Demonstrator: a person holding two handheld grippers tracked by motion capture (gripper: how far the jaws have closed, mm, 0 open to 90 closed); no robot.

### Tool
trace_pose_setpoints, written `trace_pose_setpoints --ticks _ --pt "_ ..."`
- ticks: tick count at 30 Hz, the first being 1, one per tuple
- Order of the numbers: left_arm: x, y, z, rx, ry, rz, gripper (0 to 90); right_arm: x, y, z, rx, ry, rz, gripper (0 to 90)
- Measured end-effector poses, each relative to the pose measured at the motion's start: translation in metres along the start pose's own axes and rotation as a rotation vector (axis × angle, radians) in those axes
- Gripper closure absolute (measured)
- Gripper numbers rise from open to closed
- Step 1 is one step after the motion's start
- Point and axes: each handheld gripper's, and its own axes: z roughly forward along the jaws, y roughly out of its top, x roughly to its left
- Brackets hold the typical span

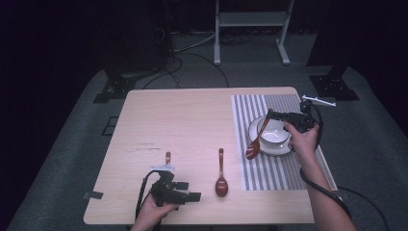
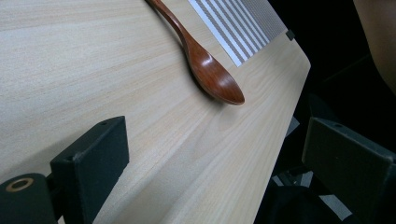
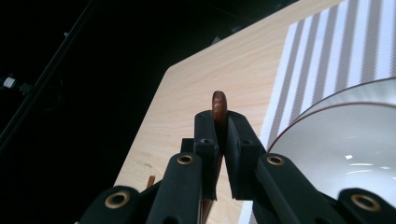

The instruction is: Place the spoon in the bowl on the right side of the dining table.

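Table [image 1: 183, 125]: pale wood grain.
Placemat [image 1: 269, 175]: grey and white stripes.
Bowl [image 1: 274, 137]: white — thin dark rim line.
Held spoon [image 1: 254, 144]: glossy reddish-brown.
Lying spoon [image 1: 221, 178]: same reddish-brown.
Right gripper [image 3: 220, 123]: black — brass-coloured rivets.
Left gripper [image 1: 183, 192]: black.

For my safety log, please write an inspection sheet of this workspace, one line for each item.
Surface: light wood table, striped mat at its right.
Job's things: held spoon hangs beside white bowl on the mat; loose spoon lies on the wood; third spoon partly hidden.
Clutter: nothing seen.
Grippers: right tongs shut on held spoon handle; left tongs open, empty, near table edge.
Cables: right cable trails along forearm; floor cables behind table.
Surroundings: dark room, white stand behind.
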Motion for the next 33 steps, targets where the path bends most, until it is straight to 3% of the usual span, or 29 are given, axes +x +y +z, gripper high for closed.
trace_pose_setpoints --ticks 20,33 --pt "0.001 0.001 -0.001 -0.001 0.002 0.002 6.2 -0.010 0.025 -0.028 -0.113 -0.070 0.041 83.4" --pt "0.001 0.001 -0.001 -0.001 0.003 -0.001 6.2 -0.025 0.032 -0.047 -0.194 -0.113 0.087 83.4"
